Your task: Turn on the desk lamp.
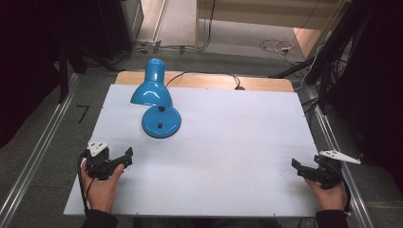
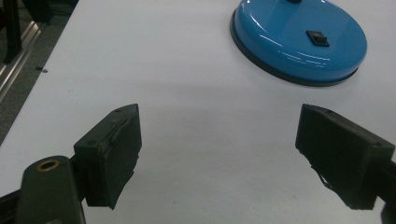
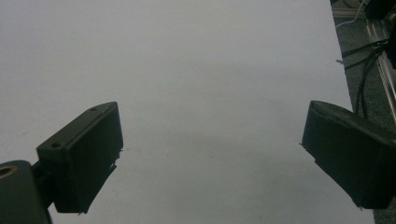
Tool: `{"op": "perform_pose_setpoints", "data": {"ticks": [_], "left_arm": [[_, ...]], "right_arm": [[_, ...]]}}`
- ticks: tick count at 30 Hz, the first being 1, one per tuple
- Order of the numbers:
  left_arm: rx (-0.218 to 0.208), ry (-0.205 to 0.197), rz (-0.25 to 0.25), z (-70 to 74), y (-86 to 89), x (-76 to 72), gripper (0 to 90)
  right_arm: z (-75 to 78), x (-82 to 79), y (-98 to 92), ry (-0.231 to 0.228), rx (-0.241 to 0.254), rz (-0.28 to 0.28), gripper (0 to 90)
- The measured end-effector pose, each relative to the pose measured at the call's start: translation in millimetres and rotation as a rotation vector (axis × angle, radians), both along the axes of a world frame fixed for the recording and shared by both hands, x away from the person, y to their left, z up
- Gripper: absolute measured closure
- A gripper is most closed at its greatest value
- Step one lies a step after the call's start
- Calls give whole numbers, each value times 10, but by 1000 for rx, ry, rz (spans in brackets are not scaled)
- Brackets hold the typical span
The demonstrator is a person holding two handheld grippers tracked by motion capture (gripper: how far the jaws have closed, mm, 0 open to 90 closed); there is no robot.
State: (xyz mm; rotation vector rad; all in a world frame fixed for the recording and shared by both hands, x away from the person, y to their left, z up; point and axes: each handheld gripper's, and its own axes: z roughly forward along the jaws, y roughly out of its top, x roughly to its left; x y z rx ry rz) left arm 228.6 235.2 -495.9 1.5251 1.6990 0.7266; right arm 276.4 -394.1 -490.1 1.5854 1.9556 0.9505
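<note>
Standing beyond left gripper (image 1: 127,156): lamp (image 1: 157,102)

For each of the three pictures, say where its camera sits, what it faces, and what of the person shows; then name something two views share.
High view: above the near edge, facing down on the white table; both hands, left gripper and right gripper show.
Left gripper view: on that gripper, facing the lamp base; open jaws show.
Right gripper view: faces bare table; open jaws show.
Shared: the blue lamp, in the high and left gripper views.

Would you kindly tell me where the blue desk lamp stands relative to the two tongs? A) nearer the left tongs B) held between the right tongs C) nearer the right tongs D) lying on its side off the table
A: the blue desk lamp stands upright just beyond the left tongs, far from the right tongs.
</note>
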Motion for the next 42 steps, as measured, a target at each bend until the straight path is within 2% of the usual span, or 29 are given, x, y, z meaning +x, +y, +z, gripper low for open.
{"op": "perform_pose_setpoints", "data": {"ticks": [10,14,23,42], "left_arm": [[-4,-11,-3,21,-26,5,146],[-5,-29,-11,50,-62,36,146],[-12,-41,-27,80,-126,96,146],[-27,-47,-74,85,-253,223,152]], "right_arm": [[2,3,8,-1,0,0,37],[2,5,12,-1,0,-2,37],[1,7,12,0,0,-3,37],[0,11,20,4,-1,-3,37]]}}
